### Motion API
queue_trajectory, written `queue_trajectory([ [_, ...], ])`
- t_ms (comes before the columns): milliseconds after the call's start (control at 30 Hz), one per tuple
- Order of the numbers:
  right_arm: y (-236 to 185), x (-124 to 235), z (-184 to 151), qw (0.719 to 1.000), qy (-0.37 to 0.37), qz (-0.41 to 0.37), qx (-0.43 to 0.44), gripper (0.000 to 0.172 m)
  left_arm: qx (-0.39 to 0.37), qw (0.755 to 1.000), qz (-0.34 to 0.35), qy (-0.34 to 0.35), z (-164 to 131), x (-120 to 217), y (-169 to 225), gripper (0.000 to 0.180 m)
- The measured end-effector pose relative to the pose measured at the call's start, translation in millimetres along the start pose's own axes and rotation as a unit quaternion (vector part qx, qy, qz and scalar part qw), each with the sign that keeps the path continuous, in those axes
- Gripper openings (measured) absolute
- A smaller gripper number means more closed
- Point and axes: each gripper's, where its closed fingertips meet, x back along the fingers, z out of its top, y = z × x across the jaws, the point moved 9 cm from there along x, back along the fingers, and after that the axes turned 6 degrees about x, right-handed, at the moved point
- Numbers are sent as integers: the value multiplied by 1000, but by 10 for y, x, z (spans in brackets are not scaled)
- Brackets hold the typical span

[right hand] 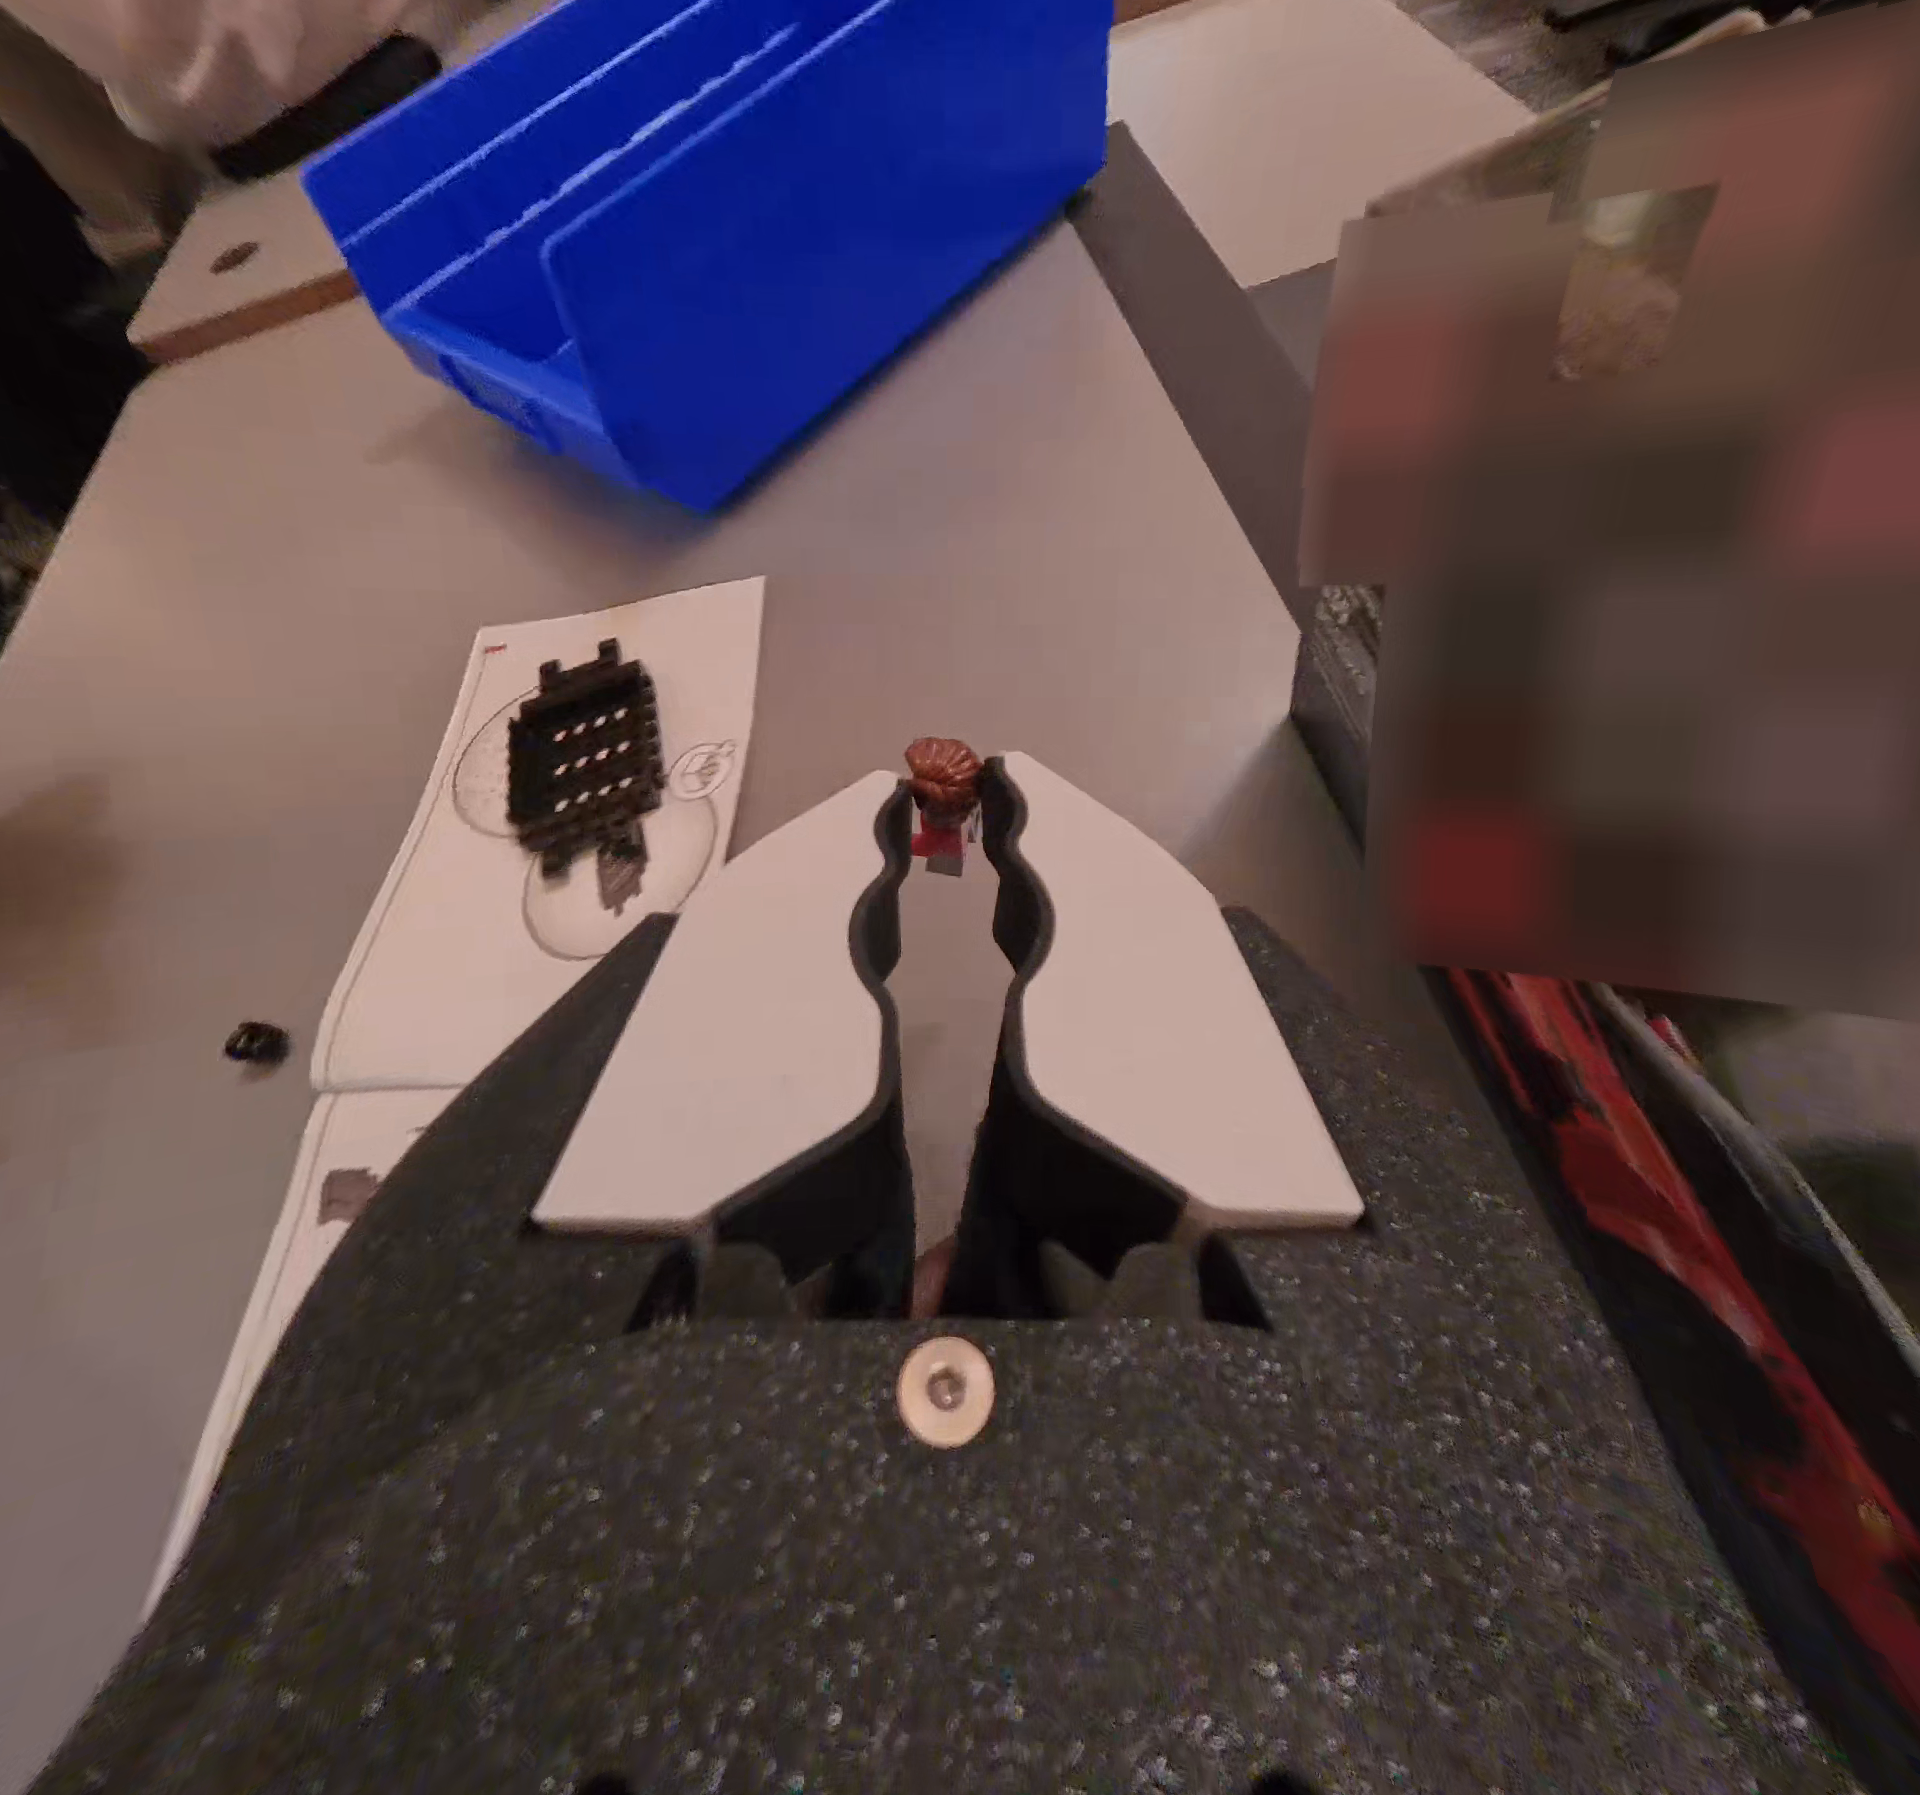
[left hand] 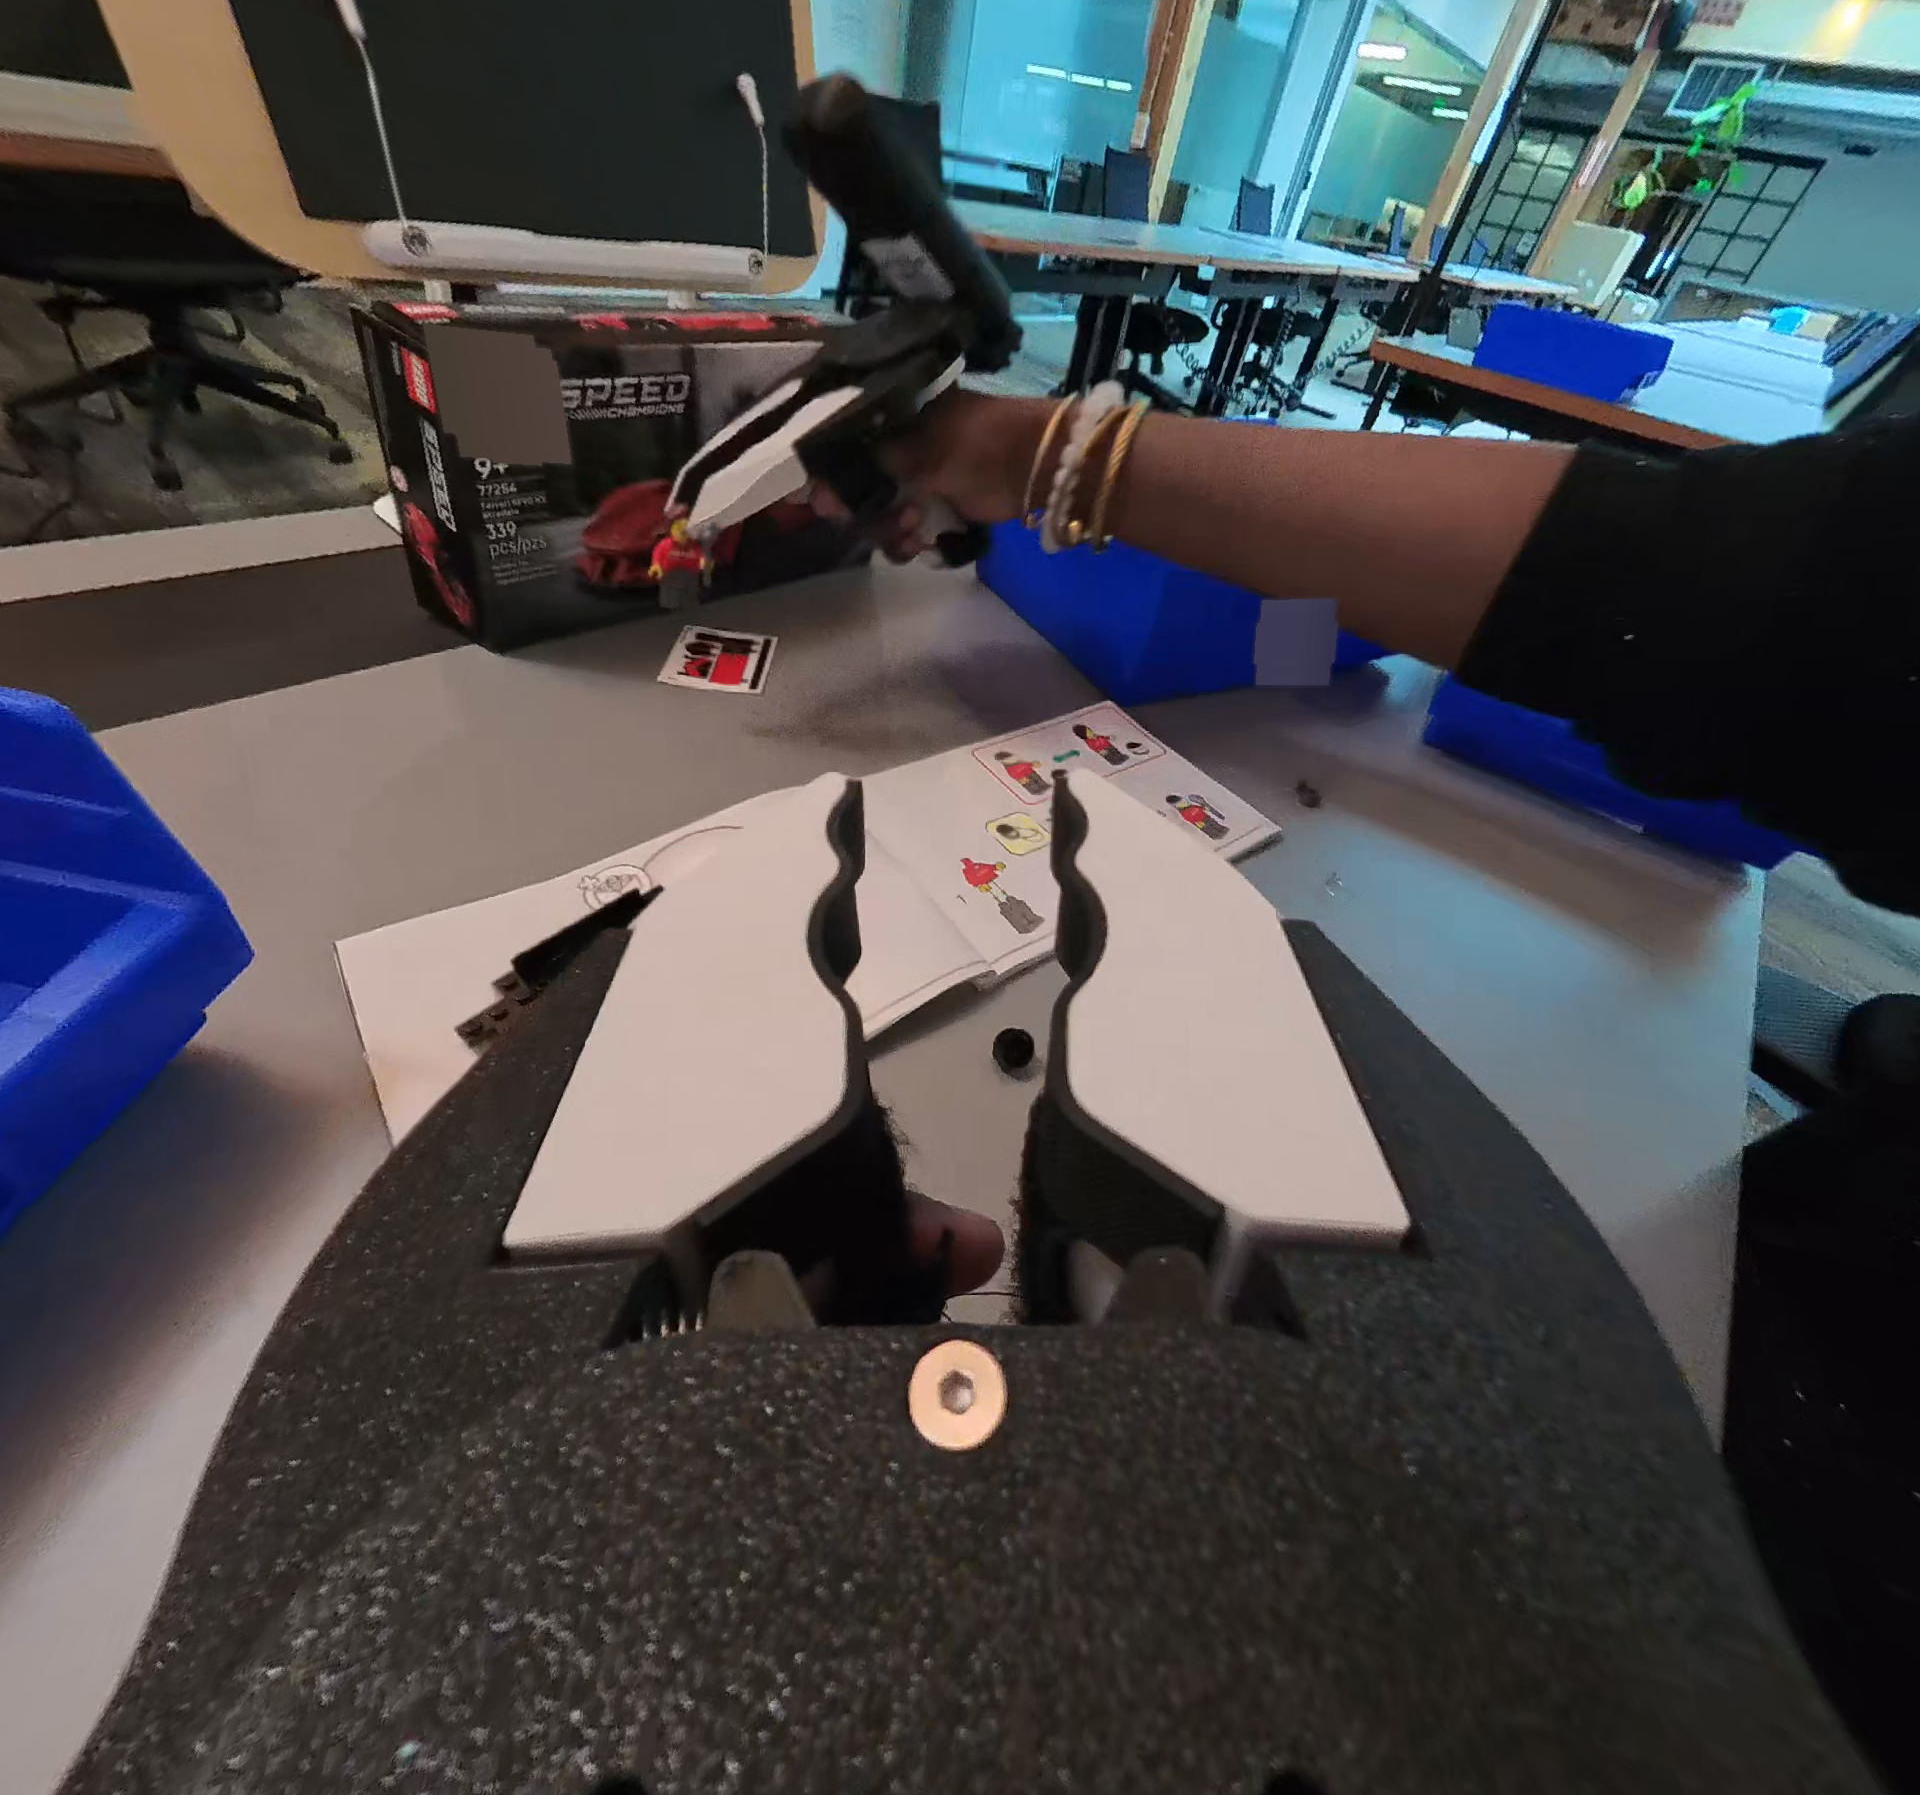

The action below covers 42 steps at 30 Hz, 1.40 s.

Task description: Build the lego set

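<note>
While the left gripper hangs with its jaws apart and nothing between them, it sits just above the open instruction booklet that lies flat on the grey table. A small black round piece rests on the table at the booklet's near edge, and a black brick assembly lies on the booklet's left page. Beyond the booklet a small sticker sheet lies flat, and behind that stands the dark toy set box.

Farther from the booklet, in front of the box, the right gripper is nearly closed, its two fingertips pinching a minifigure with brown hair, a red torso and grey legs, lifted clear of the table. The hand holding that gripper wears bracelets. Blue bins stand around the booklet: one to its left, others behind and to its right.
</note>
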Motion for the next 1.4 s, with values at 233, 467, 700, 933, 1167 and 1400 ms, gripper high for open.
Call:
queue_trajectory([
  [233, 207, -448, -88, 998, -42, -1, 53, 13, 8, 1000, -8, 2, -60, -11, -75, 32],
  [467, 298, -629, -127, 994, -93, 12, 49, 13, 5, 1000, -8, 1, -78, -18, -101, 31],
  [700, 340, -607, -145, 994, -99, 23, 40, 13, 8, 1000, -10, -3, -99, -33, -113, 31],
  [933, 343, -595, -172, 993, -108, 23, 41, 19, 6, 1000, -12, -8, -109, -50, -97, 31],
  [1167, 348, -570, -178, 994, -105, 25, 34, 21, 6, 1000, -11, -9, -115, -52, -103, 30],
  [1400, 345, -517, -185, 994, -101, 19, 32, 21, 5, 1000, -12, -11, -115, -57, -85, 30],
])
